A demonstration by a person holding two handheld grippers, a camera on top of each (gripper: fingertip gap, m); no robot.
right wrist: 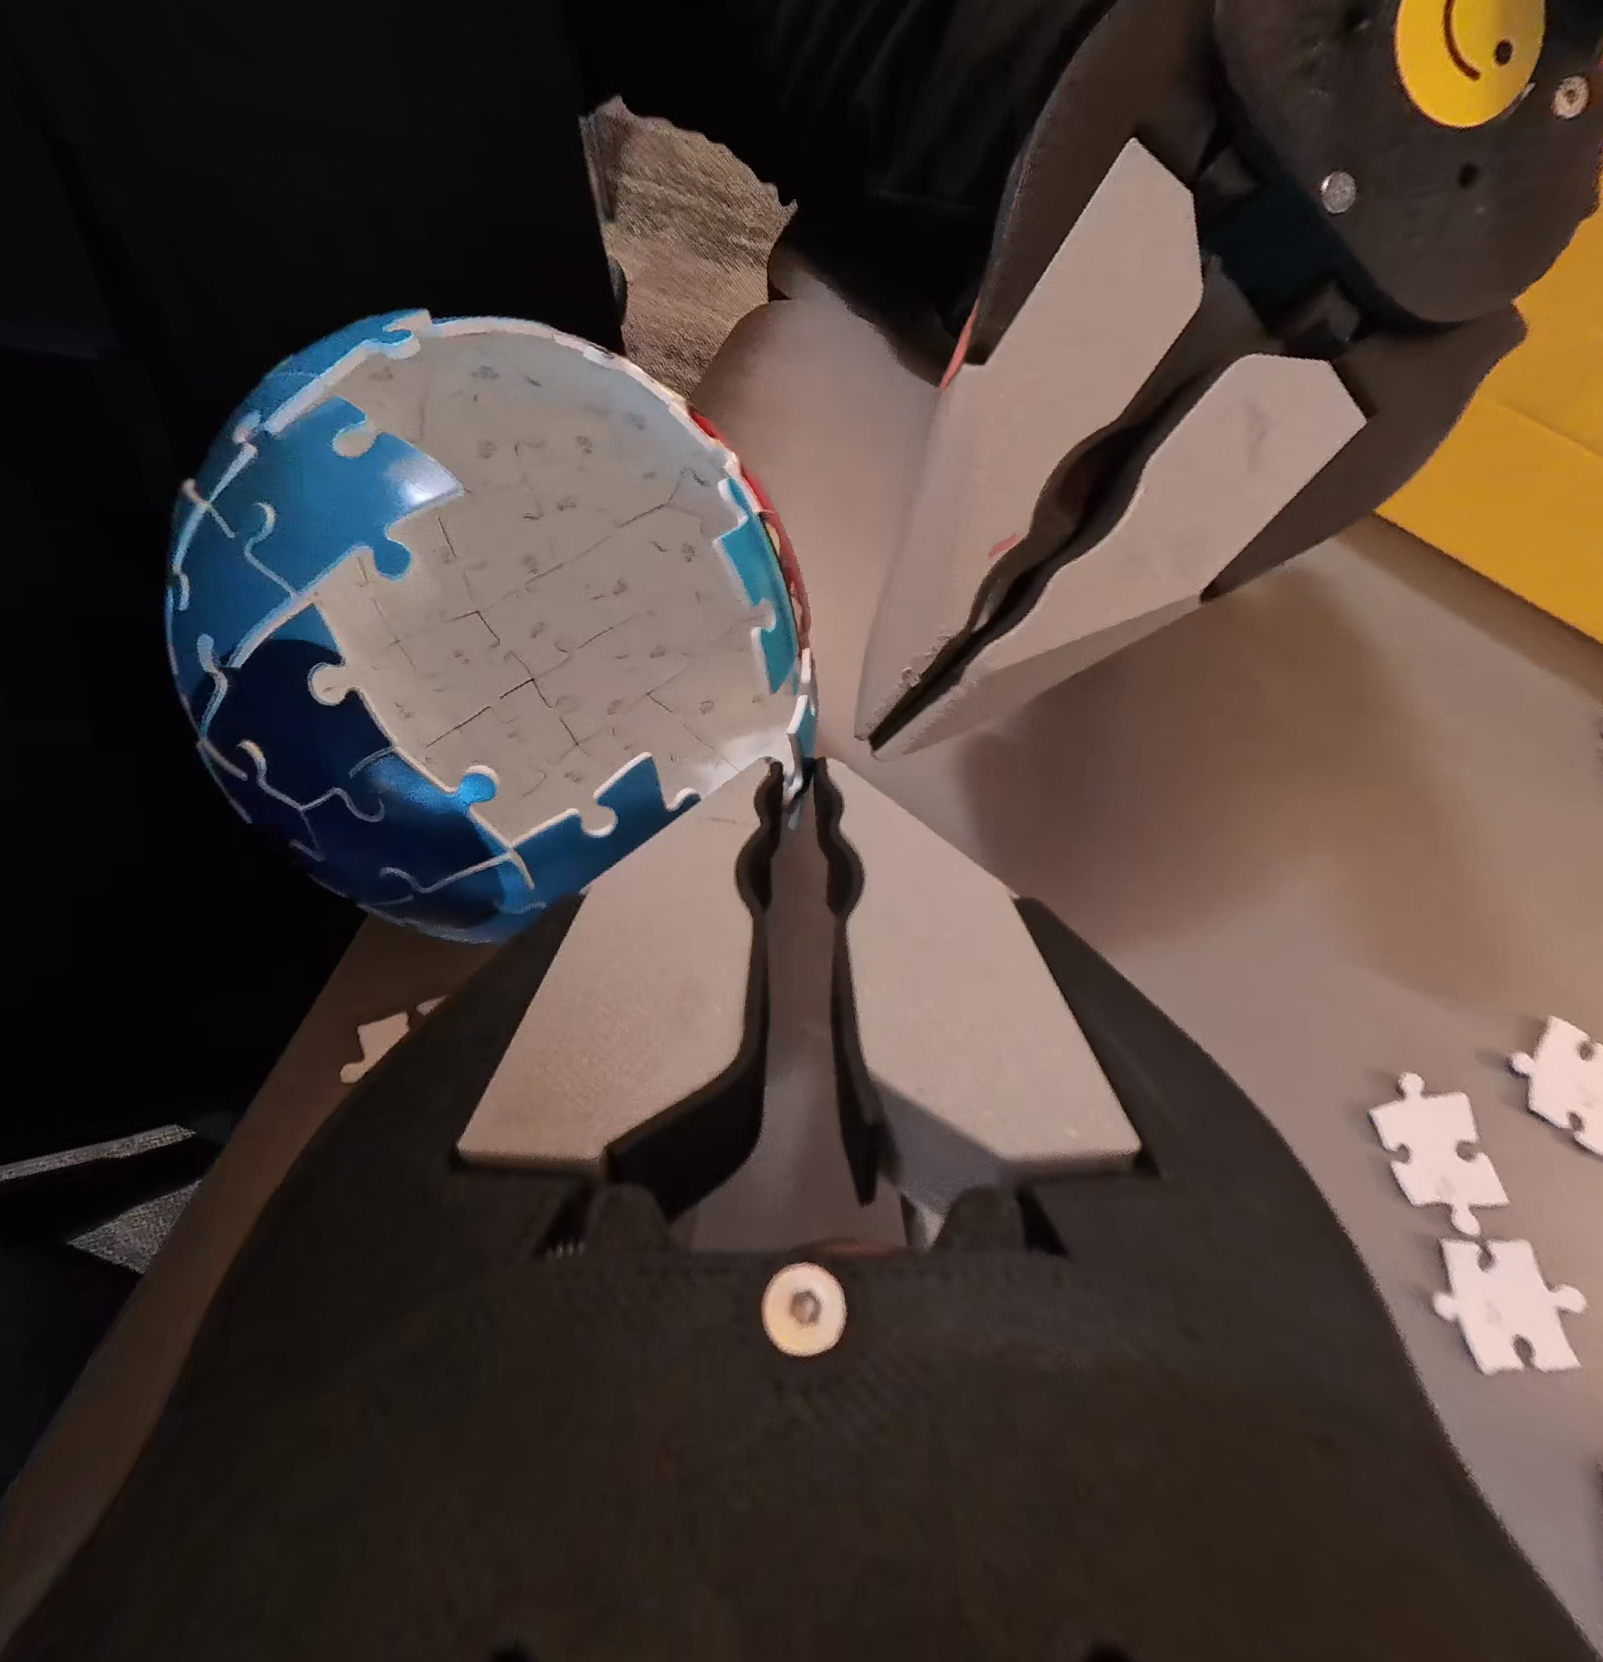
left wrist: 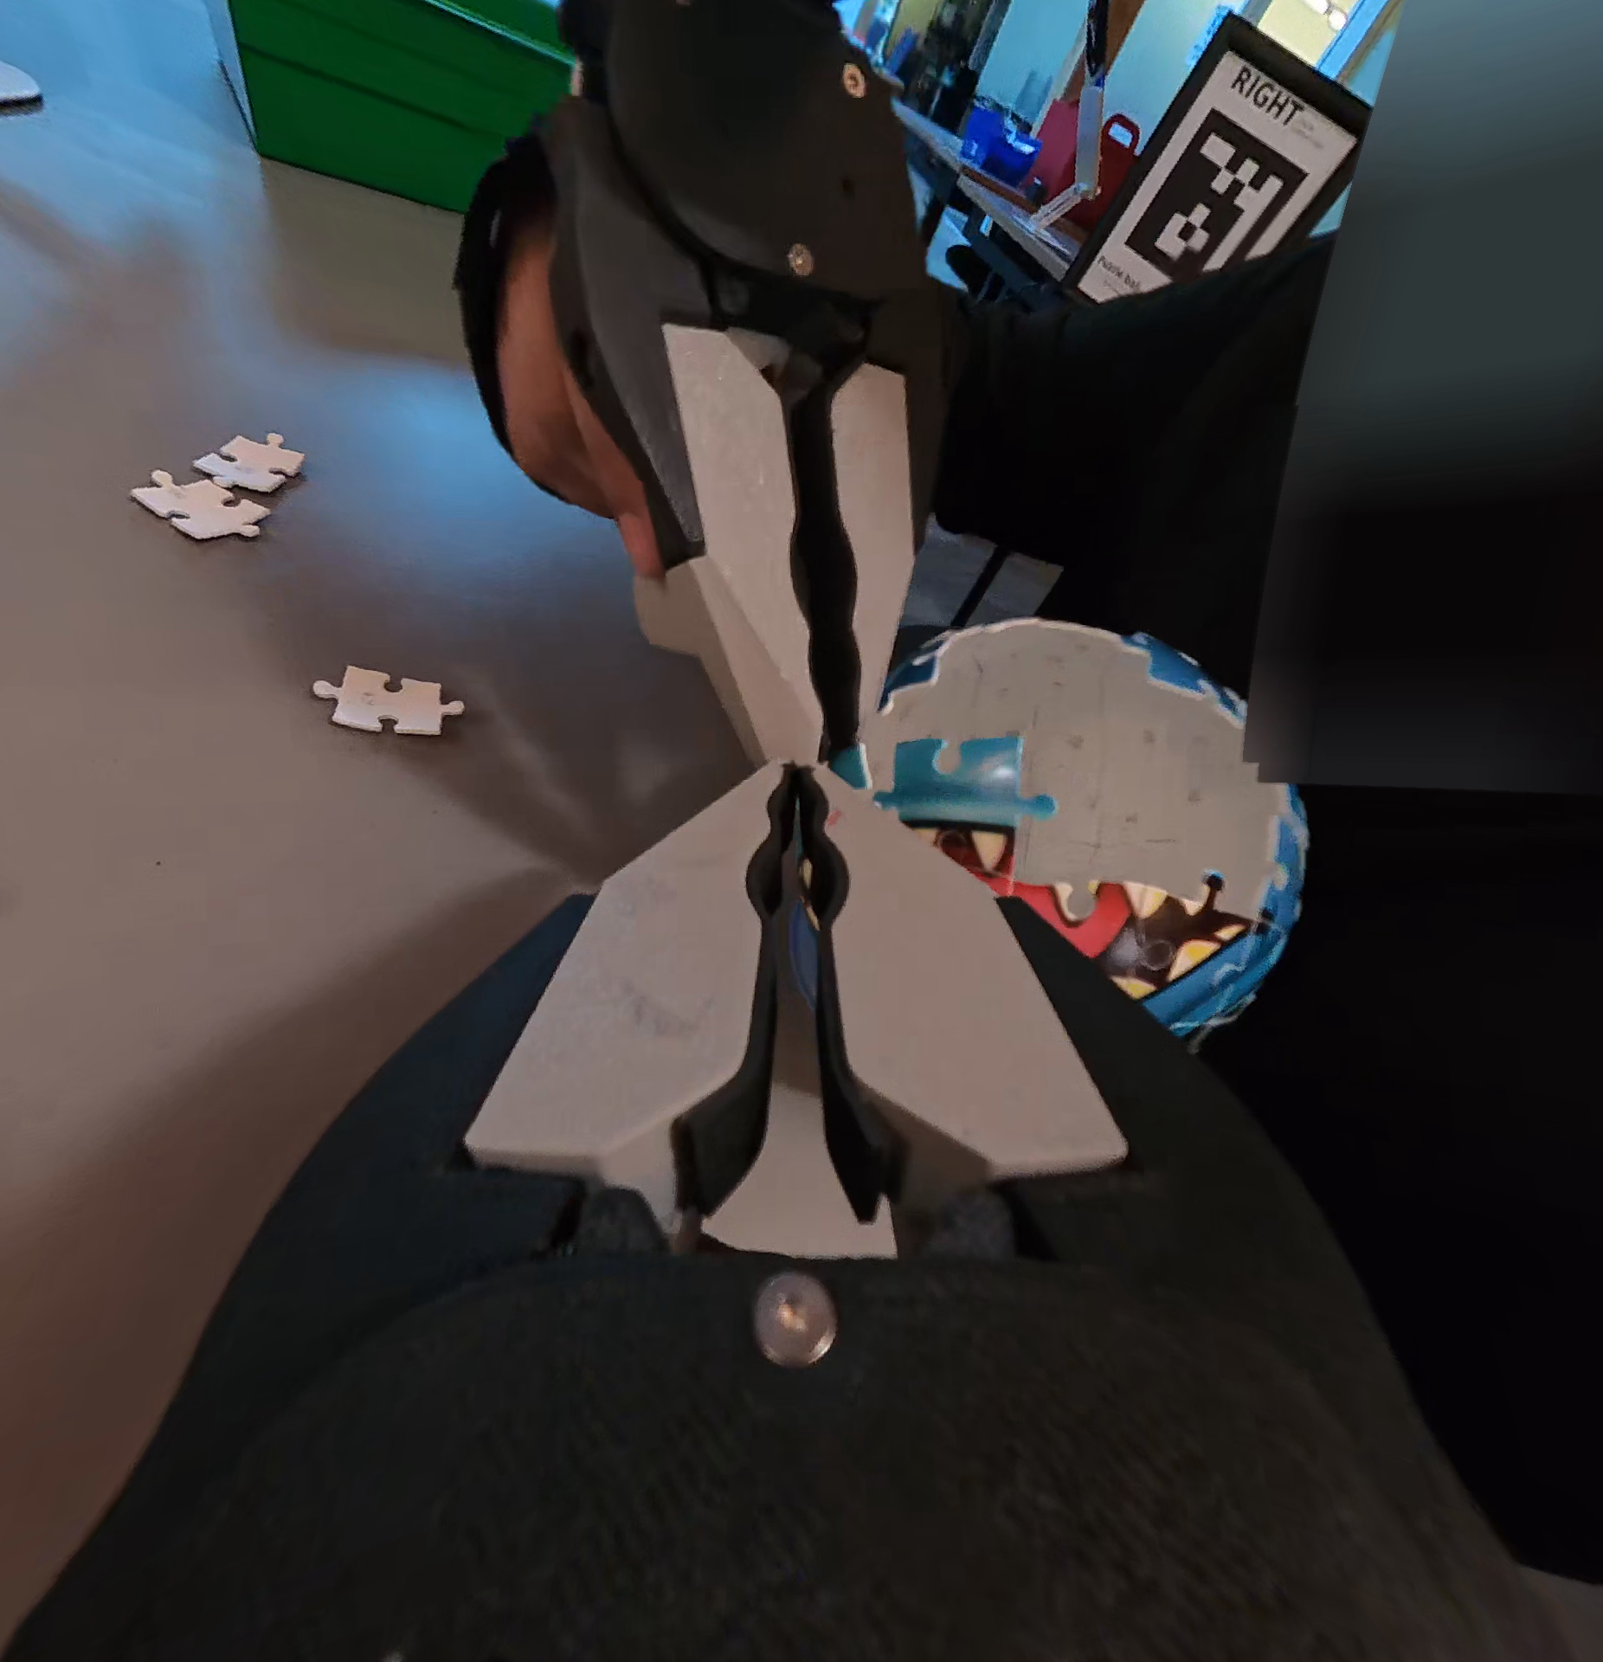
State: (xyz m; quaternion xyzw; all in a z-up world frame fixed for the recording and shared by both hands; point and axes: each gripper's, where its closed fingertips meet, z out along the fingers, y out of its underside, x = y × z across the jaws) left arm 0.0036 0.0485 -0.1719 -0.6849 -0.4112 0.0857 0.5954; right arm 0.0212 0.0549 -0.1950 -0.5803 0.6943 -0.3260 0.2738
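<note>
A partly built puzzle ball (right wrist: pixel 402 629), blue outside and white inside with an open gap, is held above the grey table's edge (right wrist: pixel 1140 809). My right gripper (right wrist: pixel 795 772) is shut on the ball's rim. In the left wrist view the ball (left wrist: pixel 1122 746) shows a red mouth with teeth, and the right gripper (left wrist: pixel 825 742) comes down from above onto its left rim. My left gripper (left wrist: pixel 793 775) is shut, tips almost touching the right gripper's tips beside the rim. Nothing shows between its jaws. It also shows in the right wrist view (right wrist: pixel 877 739).
Loose white puzzle pieces lie on the table (left wrist: pixel 389 701) (left wrist: pixel 213 490), and more at the right (right wrist: pixel 1436 1151) (right wrist: pixel 1504 1304). Green bins (left wrist: pixel 375 99) stand at the back, a yellow box (right wrist: pixel 1544 432) at one side. A person in dark clothes (left wrist: pixel 1140 432) sits close behind the ball. My two grippers' fingertips are within a few centimetres of each other.
</note>
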